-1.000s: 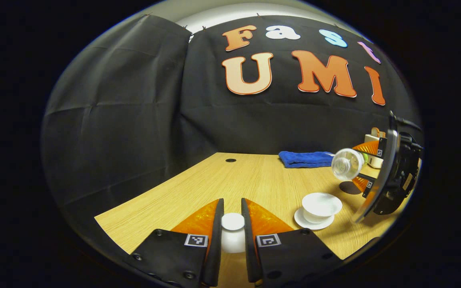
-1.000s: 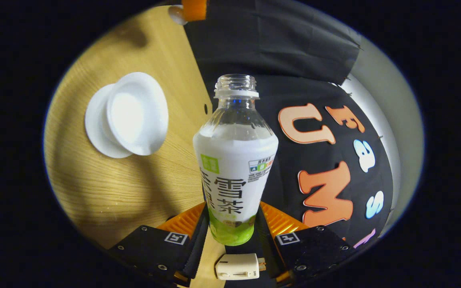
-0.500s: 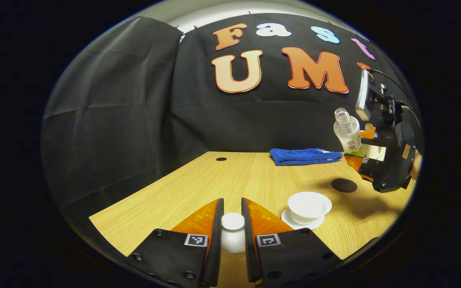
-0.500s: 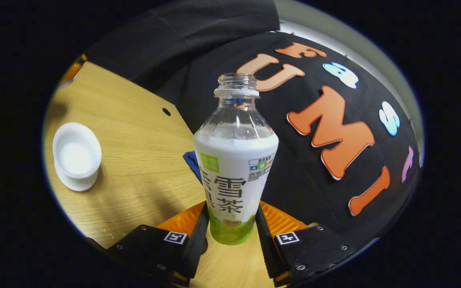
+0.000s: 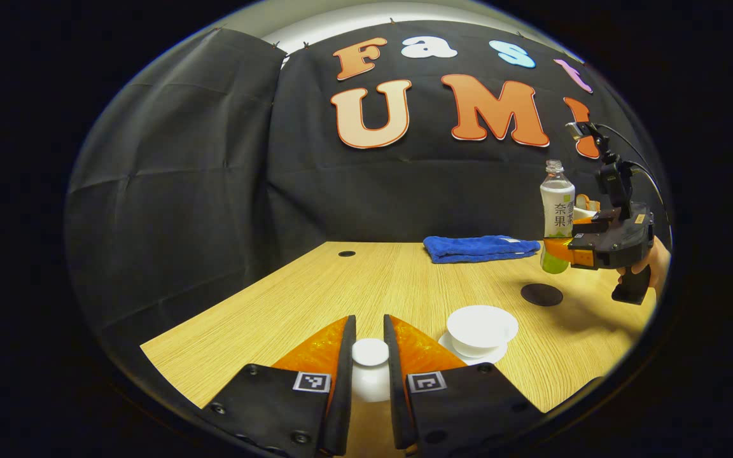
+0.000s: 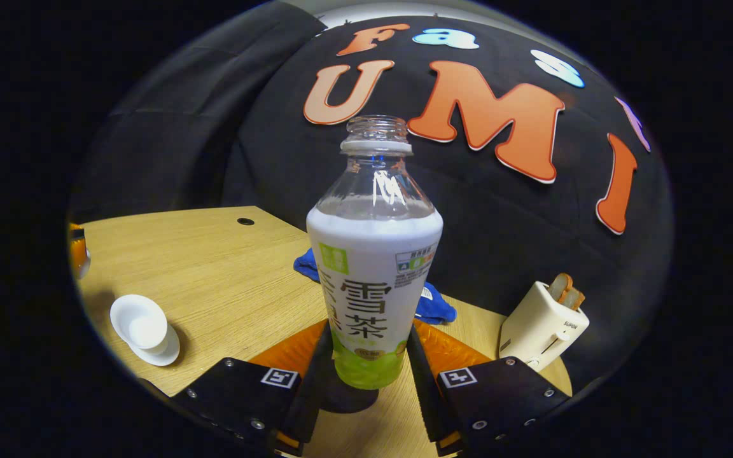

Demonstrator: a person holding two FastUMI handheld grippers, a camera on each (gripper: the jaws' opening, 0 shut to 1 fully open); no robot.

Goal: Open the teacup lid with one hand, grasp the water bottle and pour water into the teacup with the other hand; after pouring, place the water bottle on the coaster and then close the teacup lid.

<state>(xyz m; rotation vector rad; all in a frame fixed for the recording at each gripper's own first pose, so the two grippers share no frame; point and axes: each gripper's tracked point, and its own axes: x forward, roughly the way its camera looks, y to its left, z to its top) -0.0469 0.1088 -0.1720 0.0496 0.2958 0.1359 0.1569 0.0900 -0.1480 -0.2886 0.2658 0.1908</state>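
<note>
White ceramic lid (image 5: 370, 352) stays pinched in our left tool (image 5: 369, 366); our right tool (image 6: 366, 356) clamps the upright clear plastic bottle (image 6: 374, 254). We should lower it straight onto the dark round coaster (image 5: 541, 294) beyond the white teacup (image 5: 482, 326).

You see warm, dim light from above; the table (image 5: 404, 286) is sharp, edges bend strongly, and the bottle (image 6: 374, 254) shows small glare
</note>
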